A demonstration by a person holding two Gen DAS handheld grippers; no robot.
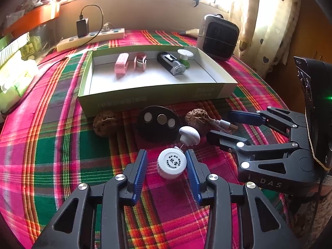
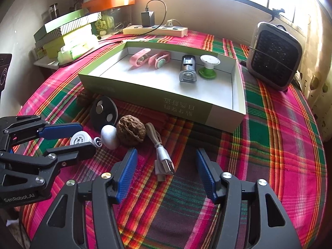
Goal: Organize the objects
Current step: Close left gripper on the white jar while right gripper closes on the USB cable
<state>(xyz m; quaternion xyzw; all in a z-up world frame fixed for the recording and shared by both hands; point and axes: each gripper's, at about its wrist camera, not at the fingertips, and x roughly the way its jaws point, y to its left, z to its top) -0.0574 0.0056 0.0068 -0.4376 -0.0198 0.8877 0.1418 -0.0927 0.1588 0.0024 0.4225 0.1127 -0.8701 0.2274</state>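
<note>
Your left gripper [image 1: 166, 159] has its jaws set around the white bottle cap [image 1: 170, 162]; the right pad is at its edge, but a gap shows on the left side, so the cap is bracketed, not yet pinched. It sits on the plaid tabletop [image 1: 62, 145], in front of the open box [image 1: 153, 94]. Your right gripper [image 2: 166, 166] stands with jaws fairly wide and empty, straddling the plug end of the white cable [image 2: 164, 161], also in front of the box. The cap is smooth and round, so an off-centre squeeze could squirt it out sideways. A small white mushroom-shaped piece [image 1: 189, 135] lies just beyond the cap, toward the box, seemingly joined by a thin line; lifting may drag it into the walnut [image 1: 197, 117] and the black disc [image 1: 158, 122]. The two grippers are close together and could collide.
</note>
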